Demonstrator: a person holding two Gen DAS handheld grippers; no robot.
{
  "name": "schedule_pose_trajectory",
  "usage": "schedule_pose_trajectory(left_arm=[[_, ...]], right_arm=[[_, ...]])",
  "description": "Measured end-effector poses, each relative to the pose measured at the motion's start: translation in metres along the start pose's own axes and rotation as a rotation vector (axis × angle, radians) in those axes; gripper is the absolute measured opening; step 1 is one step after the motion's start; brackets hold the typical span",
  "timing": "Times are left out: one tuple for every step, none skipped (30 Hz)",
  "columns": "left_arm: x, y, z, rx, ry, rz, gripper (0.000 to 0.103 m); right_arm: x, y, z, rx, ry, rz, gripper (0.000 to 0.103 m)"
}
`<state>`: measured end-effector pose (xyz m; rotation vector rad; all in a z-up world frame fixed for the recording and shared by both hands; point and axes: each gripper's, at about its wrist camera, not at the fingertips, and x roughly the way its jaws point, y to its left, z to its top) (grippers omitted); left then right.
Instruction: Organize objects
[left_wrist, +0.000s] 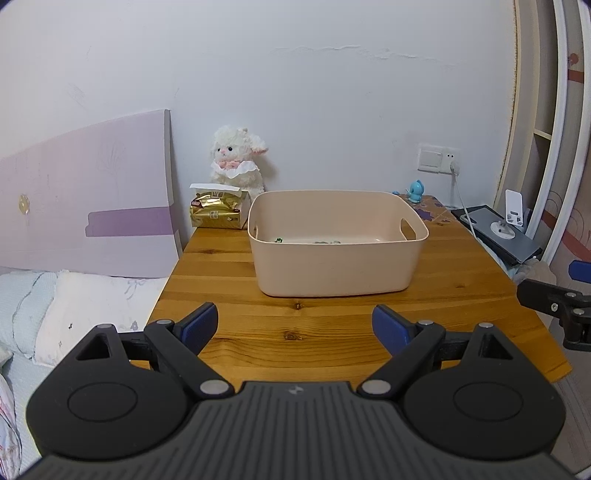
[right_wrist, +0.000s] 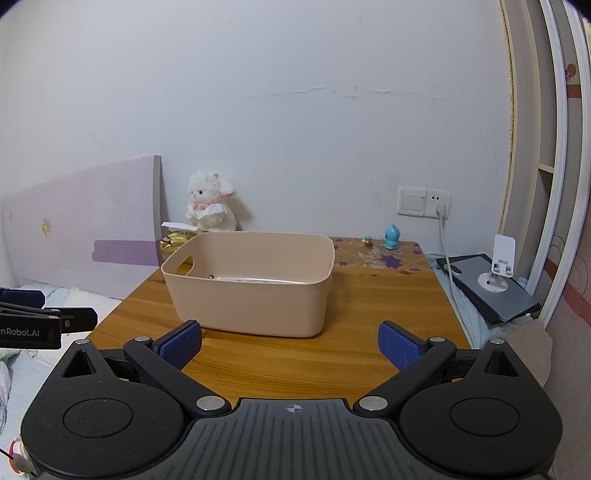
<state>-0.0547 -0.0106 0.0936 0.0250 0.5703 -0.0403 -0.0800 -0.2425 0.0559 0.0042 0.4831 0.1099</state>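
Observation:
A beige plastic bin (left_wrist: 332, 266) with handle cut-outs stands on the wooden table (left_wrist: 229, 291); small items lie at its bottom, mostly hidden by its wall. It also shows in the right wrist view (right_wrist: 251, 306). My left gripper (left_wrist: 295, 328) is open and empty, held above the table's front, short of the bin. My right gripper (right_wrist: 290, 347) is open and empty, also in front of the bin. A white plush lamb (left_wrist: 238, 162) and a gold tissue pack (left_wrist: 216, 210) stand behind the bin at the left. A small blue bird figure (left_wrist: 415, 192) stands at the back right.
A bed with pillows (left_wrist: 74, 310) and a pink headboard (left_wrist: 85, 199) lies left of the table. A dark tablet with a white phone stand (left_wrist: 506, 229) sits at the right, with a charger cable (left_wrist: 461, 199) from the wall socket. A wardrobe frame (left_wrist: 554, 122) rises at the far right.

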Motion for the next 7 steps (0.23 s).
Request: schedule_pose_trajectory(left_arm=[[0.0008,0.0009,0.0002,-0.001,0.001,0.001,0.091],[0.002,0.0019,0.0005,-0.002,0.003,0.001,0.091],[0.003,0.0023,0.0009,-0.002,0.005,0.001,0.091],[0.0043,0.0025,0.0011,-0.002,0.007,0.0,0.091],[0.0057,0.0031,0.0015,-0.001,0.009,-0.001,0.091],[0.0073,0.0032,0.0018,0.002,0.012,-0.002,0.091],[0.0086,0.0031,0.002,0.005,0.013,-0.003,0.091]], right_arm=[[0.0011,0.0005,0.0001,-0.002,0.002,0.0,0.103],[0.0024,0.0012,0.0003,-0.004,0.005,0.0,0.103],[0.0033,0.0017,0.0002,-0.006,0.007,0.0,0.103],[0.0044,0.002,0.0005,-0.007,0.009,-0.002,0.103],[0.0052,0.0011,0.0007,-0.007,0.01,-0.003,0.103],[0.0066,0.0004,0.0008,-0.006,0.012,-0.003,0.103],[0.0082,0.0002,0.0009,-0.005,0.014,-0.005,0.103]])
